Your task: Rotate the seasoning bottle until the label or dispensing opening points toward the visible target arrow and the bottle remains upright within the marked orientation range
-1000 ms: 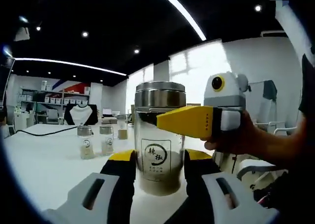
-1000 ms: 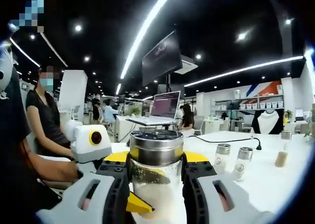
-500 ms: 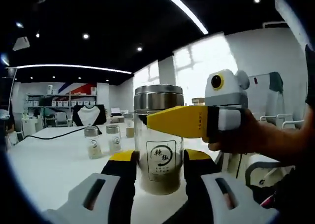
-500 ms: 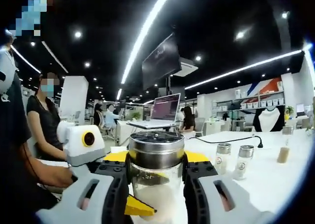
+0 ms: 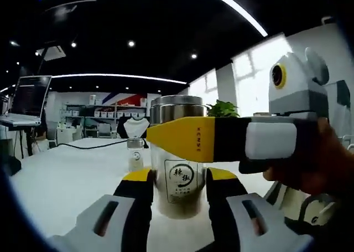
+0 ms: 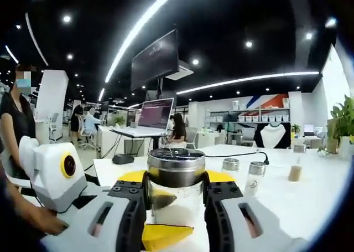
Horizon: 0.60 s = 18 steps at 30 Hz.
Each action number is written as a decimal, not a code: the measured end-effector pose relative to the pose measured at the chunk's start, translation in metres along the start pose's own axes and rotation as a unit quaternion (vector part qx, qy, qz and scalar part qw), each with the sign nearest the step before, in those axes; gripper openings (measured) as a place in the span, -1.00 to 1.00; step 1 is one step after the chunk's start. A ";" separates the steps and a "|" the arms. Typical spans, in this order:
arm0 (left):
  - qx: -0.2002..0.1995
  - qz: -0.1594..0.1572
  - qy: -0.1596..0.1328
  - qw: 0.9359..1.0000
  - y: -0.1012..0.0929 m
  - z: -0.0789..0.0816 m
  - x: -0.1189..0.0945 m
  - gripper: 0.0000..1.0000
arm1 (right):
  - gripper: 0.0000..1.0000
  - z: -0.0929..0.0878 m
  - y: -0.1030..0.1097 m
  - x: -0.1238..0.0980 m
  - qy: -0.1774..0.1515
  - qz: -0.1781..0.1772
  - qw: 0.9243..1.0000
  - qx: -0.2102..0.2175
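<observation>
Seasoning bottle [image 5: 178, 152]: we find it upright on the white table [image 5: 66, 180], steel cap on top, label facing the left gripper view. Left claw [image 5: 178, 181]: we see it closed on the bottle's lower body. Right claw [image 6: 174, 194]: clamped on the bottle just below the cap. Two small shakers [image 6: 243, 171] stand well apart behind.

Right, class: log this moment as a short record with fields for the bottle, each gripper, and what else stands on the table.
bottle: seasoning bottle, upright, steel lid, label facing the left gripper view
left gripper: jaws either side of the bottle's base
right gripper: jaws closed on the bottle below the lid
table: white
others: small shakers standing farther back
</observation>
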<state>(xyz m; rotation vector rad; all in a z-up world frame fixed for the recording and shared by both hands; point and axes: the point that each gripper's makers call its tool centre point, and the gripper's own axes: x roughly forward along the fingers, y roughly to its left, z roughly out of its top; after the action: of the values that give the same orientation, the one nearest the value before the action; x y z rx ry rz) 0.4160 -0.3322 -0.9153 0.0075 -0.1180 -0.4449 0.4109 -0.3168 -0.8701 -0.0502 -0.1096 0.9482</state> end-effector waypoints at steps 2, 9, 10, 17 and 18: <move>0.014 -0.040 0.003 0.999 -0.004 0.000 0.001 -0.20 | -0.27 0.000 0.002 -0.003 0.000 0.037 0.999 0.004; -0.006 -0.132 -0.014 0.991 -0.018 0.007 -0.003 -0.17 | -0.26 0.006 0.005 -0.016 -0.020 0.130 0.989 0.064; -0.015 -0.135 -0.010 0.991 -0.019 0.006 -0.004 -0.17 | -0.26 0.005 0.006 -0.017 -0.018 0.134 0.988 0.070; -0.017 -0.062 -0.014 0.998 -0.012 0.006 -0.001 -0.18 | -0.25 0.008 0.011 -0.011 -0.027 0.095 0.993 0.064; -0.011 -0.052 -0.009 0.999 -0.009 0.004 -0.001 -0.18 | -0.25 0.003 0.009 -0.009 -0.007 0.074 0.996 0.054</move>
<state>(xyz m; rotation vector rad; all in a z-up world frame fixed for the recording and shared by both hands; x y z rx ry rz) 0.4111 -0.3403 -0.9120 -0.0118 -0.1311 -0.5492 0.3986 -0.3190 -0.8689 0.0488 -0.0689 1.1018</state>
